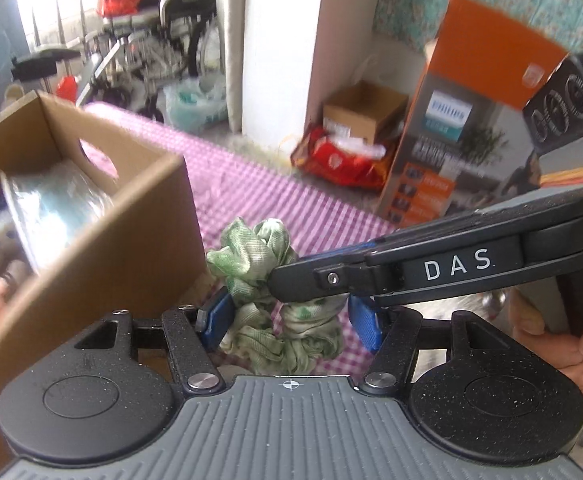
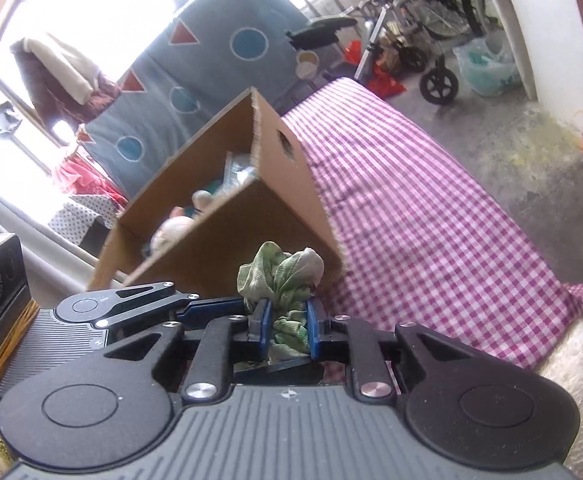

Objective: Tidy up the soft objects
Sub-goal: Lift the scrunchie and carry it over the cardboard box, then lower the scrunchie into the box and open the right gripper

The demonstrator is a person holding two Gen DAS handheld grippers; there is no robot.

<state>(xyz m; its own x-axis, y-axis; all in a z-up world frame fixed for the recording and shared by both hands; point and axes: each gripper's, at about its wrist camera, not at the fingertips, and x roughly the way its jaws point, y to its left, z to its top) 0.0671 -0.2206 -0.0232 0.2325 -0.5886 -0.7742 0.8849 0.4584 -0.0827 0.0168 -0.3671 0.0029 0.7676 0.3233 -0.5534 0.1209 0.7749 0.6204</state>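
Cardboard box (image 1: 103, 240) contents blurred

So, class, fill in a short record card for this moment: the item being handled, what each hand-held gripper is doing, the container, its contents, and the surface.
item: green scrunchie, crumpled fabric
right hand-held gripper: shut on the scrunchie
left hand-held gripper: open, its fingers either side of the scrunchie
container: cardboard box, open-topped, beside the scrunchie
contents: soft toys and a plastic-wrapped item, blurred
surface: pink checked cloth
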